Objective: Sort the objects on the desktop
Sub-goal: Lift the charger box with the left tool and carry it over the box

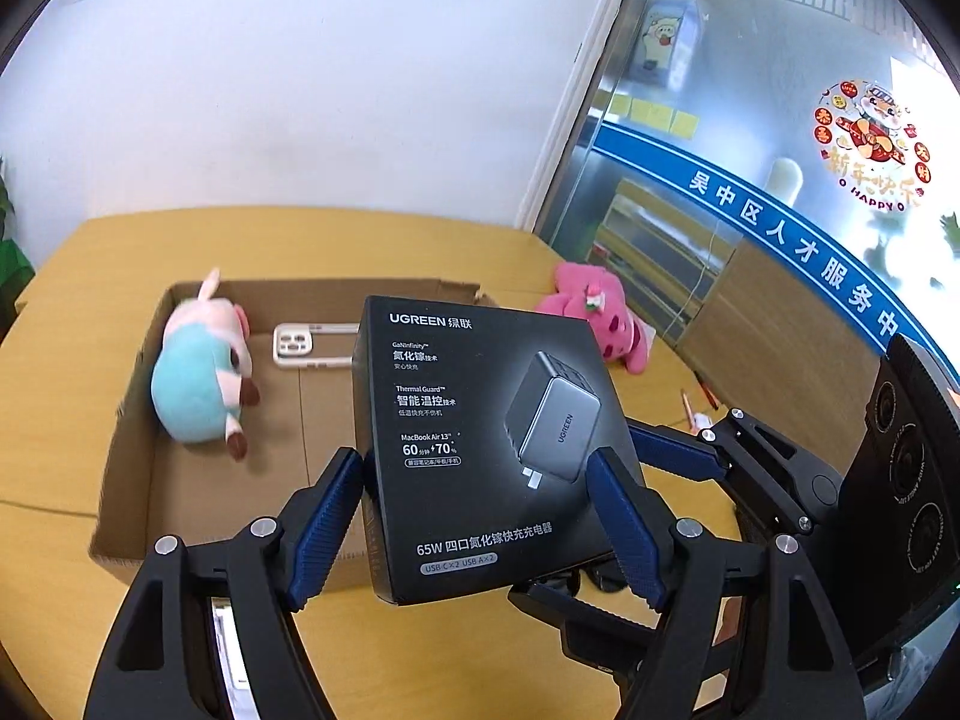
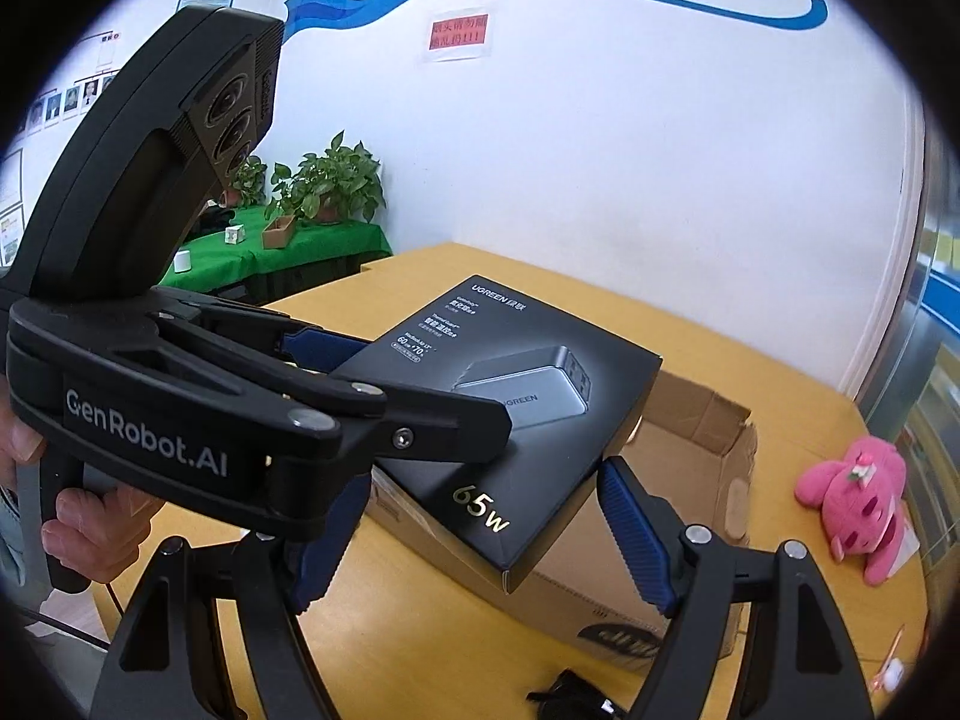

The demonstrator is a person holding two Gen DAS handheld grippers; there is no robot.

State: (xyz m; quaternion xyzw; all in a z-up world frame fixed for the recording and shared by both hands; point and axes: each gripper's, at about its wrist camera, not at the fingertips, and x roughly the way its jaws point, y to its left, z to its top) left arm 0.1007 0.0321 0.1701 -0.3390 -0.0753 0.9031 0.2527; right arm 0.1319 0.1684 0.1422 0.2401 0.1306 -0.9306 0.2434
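A black UGREEN charger box [image 1: 480, 444] is held by my left gripper [image 1: 480, 516], whose blue pads are shut on its two sides, above the near edge of an open cardboard box [image 1: 138, 420]. In the box lie a blue-and-pink plush pig [image 1: 198, 378] and a beige phone case [image 1: 306, 347]. In the right wrist view the charger box [image 2: 510, 420] hangs over the cardboard box [image 2: 708, 438], with the left gripper [image 2: 384, 396] clamped on it. My right gripper [image 2: 480, 528] is open just below and in front of the charger box, holding nothing.
A pink plush bear [image 1: 600, 318] lies on the yellow table [image 1: 72, 276] to the right of the cardboard box; it also shows in the right wrist view [image 2: 858, 498]. A black plug [image 2: 576, 696] lies at the near table edge. Pens [image 1: 699, 402] lie at right. Glass wall at right.
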